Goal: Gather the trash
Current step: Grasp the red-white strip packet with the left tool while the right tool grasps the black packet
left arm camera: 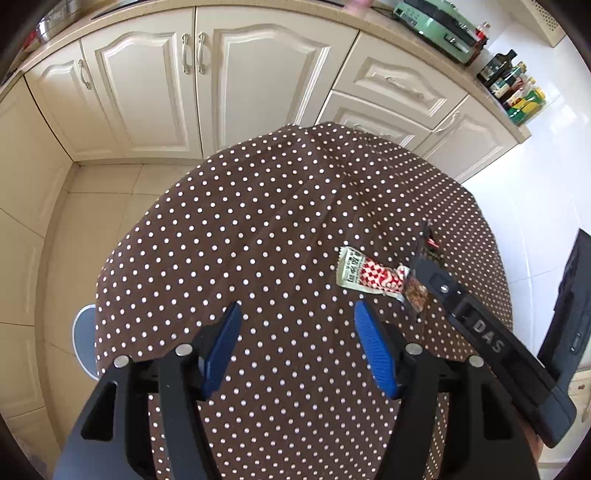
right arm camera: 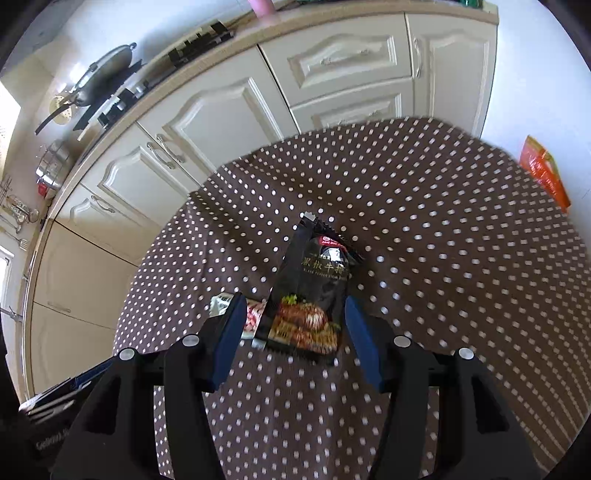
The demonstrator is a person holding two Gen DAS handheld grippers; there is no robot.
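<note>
A black snack wrapper [right arm camera: 310, 291] with a food picture lies on the brown polka-dot tablecloth [right arm camera: 443, 258]. My right gripper [right arm camera: 293, 332] is open with its blue fingers on either side of the wrapper's near end. A red-and-white wrapper [left arm camera: 369, 275] lies beside it; in the right wrist view it [right arm camera: 251, 317] shows just behind the left finger. My left gripper [left arm camera: 299, 347] is open and empty above the cloth, to the left of both wrappers. The right gripper's black body [left arm camera: 480, 332] reaches in from the right.
An orange packet [right arm camera: 543, 173] lies at the table's far right edge. Cream kitchen cabinets [left arm camera: 166, 92] stand beyond the table. Bottles [left arm camera: 517, 88] and a green appliance [left arm camera: 436, 26] stand on the counter. A round white object [left arm camera: 83, 339] sits on the floor at left.
</note>
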